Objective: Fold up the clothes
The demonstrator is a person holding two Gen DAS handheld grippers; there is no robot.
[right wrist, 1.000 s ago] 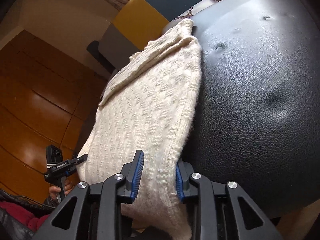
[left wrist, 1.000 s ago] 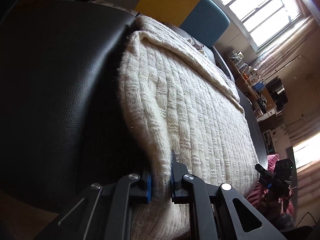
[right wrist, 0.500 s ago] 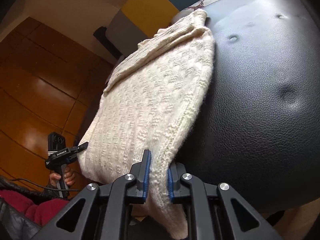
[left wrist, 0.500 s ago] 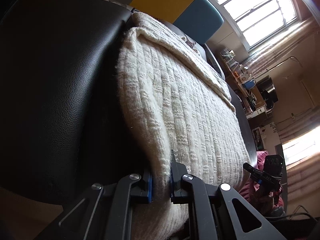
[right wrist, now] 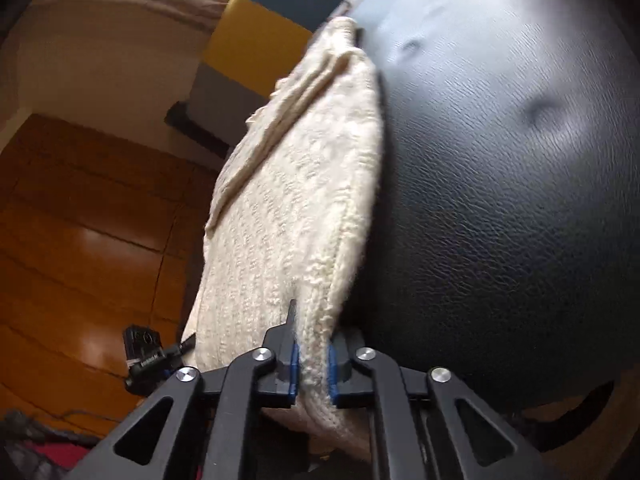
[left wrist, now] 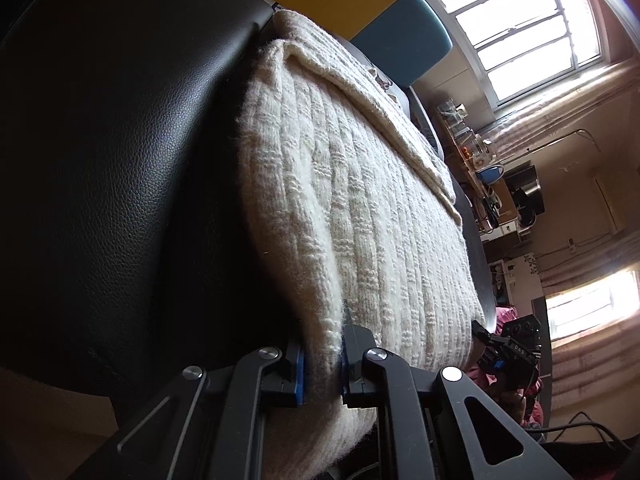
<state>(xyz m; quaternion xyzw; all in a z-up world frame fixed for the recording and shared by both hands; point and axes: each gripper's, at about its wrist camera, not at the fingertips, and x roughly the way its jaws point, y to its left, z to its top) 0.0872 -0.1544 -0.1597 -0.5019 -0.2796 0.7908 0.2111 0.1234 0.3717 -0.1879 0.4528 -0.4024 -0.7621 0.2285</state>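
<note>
Right wrist alone shows wooden floor (right wrist: 80, 248) beside the sweater (right wrist: 296, 216).

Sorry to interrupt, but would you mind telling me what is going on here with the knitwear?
A person is folding a cream knitted sweater laid on a black leather seat. The left hand-held gripper is shut on one near corner of it, and the right hand-held gripper is shut on the other. The far part is already folded over; the near edge rests at the seat's rim.
</note>
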